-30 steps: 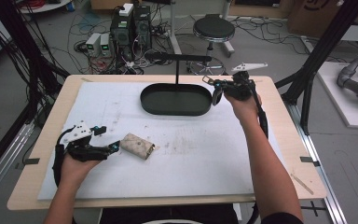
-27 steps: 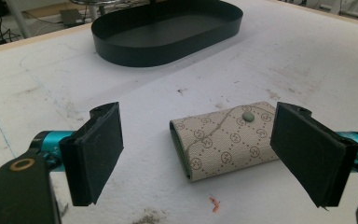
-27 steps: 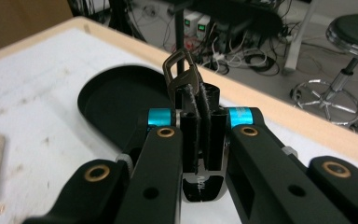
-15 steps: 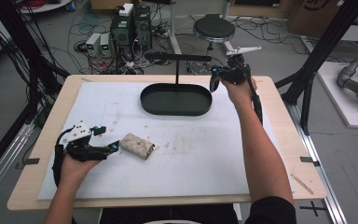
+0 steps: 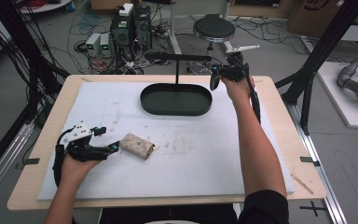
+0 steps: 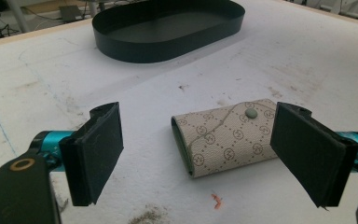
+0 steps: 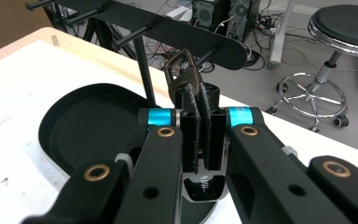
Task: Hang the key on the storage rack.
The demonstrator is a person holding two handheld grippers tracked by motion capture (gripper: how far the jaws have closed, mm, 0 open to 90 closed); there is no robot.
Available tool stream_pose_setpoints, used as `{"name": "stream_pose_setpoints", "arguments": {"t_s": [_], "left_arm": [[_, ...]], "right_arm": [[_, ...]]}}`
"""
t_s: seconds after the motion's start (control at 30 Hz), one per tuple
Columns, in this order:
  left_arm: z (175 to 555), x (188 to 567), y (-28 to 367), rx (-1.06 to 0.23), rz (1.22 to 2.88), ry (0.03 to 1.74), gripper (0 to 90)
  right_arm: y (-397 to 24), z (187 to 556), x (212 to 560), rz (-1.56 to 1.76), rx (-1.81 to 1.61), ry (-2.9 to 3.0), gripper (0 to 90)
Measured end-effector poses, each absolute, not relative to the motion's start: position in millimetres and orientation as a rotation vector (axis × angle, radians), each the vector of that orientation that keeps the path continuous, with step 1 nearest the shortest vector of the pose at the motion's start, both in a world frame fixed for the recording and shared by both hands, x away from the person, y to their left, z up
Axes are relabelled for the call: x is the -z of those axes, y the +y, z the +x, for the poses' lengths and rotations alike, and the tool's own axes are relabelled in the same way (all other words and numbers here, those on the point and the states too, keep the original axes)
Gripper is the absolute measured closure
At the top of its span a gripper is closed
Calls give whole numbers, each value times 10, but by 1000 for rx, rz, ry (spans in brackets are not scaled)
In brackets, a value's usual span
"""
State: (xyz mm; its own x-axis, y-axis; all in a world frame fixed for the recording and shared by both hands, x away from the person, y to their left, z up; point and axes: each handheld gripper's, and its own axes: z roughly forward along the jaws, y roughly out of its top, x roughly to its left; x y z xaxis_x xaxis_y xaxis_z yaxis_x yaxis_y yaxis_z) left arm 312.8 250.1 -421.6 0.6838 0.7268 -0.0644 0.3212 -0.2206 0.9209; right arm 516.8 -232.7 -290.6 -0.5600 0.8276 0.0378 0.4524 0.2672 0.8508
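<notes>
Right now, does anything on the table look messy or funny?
A little. The white mat has brownish smudges and crumbs near the patterned pouch, plus a tiny orange scrap in front of it. The pouch lies askew on its side. The black tray looks tidy.

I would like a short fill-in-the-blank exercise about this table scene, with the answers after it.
1. The right claw is shut on a metal ____.
2. The patterned key pouch lies between the ____ jaws of the left claw.
3. The black tray has an ____ shape.

Answers: clip; open; oval
</notes>
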Motion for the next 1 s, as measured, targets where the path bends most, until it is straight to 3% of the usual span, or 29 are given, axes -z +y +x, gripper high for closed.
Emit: {"name": "stream_pose_setpoints", "arguments": {"t_s": [0.43,0.57,1.0], "left_arm": [[3132,4234,2505,-467,1828,836,169],[3129,4229,2511,-469,1820,841,169],[3126,4221,2483,-469,1833,835,169]], "right_arm": [[-2354,5286,3012,1207,-1190,2073,849],[-2371,5258,2980,1210,-1207,2025,711],[-2394,5021,2898,1139,-1092,2104,470]]}}
